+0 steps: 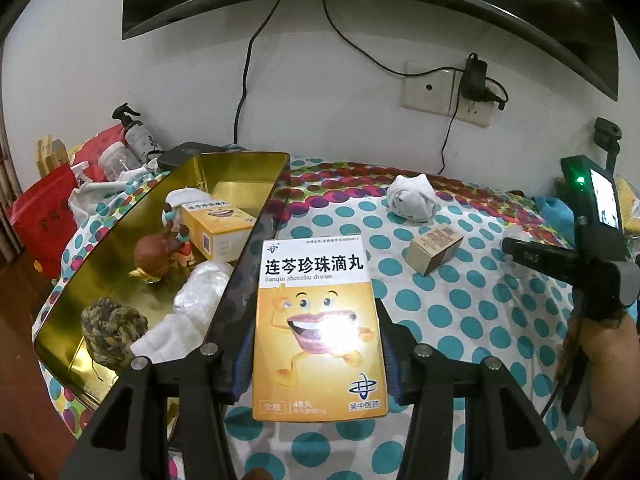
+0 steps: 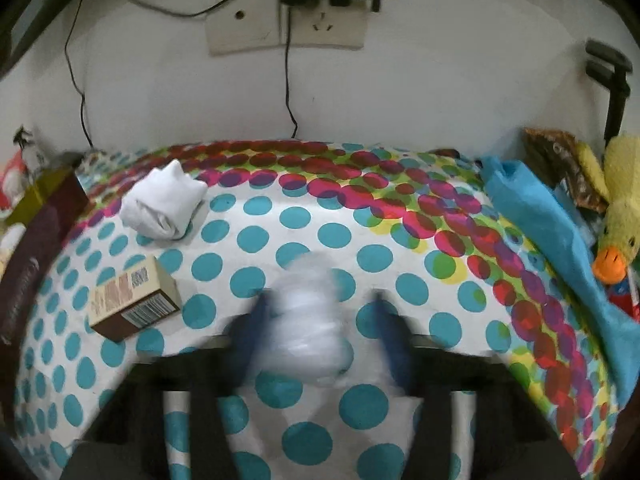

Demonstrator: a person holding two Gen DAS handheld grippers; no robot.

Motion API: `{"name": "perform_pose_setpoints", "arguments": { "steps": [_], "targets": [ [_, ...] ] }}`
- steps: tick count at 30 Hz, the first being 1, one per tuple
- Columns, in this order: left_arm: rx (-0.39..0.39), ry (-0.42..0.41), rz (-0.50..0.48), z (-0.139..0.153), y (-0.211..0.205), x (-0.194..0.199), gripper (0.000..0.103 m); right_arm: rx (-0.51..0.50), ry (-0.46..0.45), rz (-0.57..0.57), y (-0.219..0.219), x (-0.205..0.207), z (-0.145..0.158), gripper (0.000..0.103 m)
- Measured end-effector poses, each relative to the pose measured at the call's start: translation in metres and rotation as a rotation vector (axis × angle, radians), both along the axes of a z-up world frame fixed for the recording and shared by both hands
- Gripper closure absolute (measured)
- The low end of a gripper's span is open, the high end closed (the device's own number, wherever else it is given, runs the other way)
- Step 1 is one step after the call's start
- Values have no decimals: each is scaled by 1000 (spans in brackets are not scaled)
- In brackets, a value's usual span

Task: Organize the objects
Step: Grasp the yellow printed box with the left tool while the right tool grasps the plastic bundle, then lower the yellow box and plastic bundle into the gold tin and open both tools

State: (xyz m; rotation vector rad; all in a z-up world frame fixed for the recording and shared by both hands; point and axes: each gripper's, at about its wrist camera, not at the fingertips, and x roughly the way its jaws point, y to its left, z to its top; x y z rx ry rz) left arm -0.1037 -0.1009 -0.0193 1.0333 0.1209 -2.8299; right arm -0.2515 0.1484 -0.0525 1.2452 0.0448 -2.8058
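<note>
On the polka-dot tablecloth [image 2: 304,216], your two grippers work side by side in front of a white wall. Your left gripper [image 1: 316,344] is clamped on a yellow medicine box [image 1: 316,320], its pads pressing both long sides; the box stands upright between the fingers, just to the right of the gold tin [image 1: 120,248] and outside its dark rim. Inside that tin you already have a second yellow box [image 1: 218,226], a brown figurine with beads [image 1: 160,252], a crumpled clear plastic wrap [image 1: 204,284], a woven dark ball [image 1: 108,328] and some white cloth [image 1: 176,336].

Your right gripper [image 2: 316,320] sits low over the cloth with a whitish plastic bundle [image 2: 308,320] between its blue fingers [image 2: 252,328]. The picture is smeared there: the left finger appears against the bundle, while a gap shows beside the right one. The jaws count as closed, but you cannot tell whether both pads truly press the bundle.

Loose on the table, a rolled white sock [image 2: 164,208] lies towards the back left, and a small brown carton [image 2: 134,300] lies on its side nearer you, well apart from the bundle. In the left wrist view both the sock [image 1: 412,196] and the carton [image 1: 434,248] lie beyond the held box. Along the right edge lie a blue cloth [image 2: 560,248] and a yellow plush duck [image 2: 620,216].
</note>
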Motion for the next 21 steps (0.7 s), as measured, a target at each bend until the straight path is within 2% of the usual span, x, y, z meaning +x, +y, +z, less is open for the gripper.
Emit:
{"name": "perform_pose_setpoints", "arguments": {
  "steps": [4,11,15,21],
  "targets": [
    [-12,2,19,1,-5,-1,51,14,16,39,-8,3,2,76],
    [-39,51,90,19,-30,0,51,218,157,168,-55,28,12,76],
    [-17,26,165,21,-64,-5,51,334,201,241,-80,38,8,76],
    [3,-26,277,15,-116,-13,51,419,221,295,-97,45,3,76]
  ]
}}
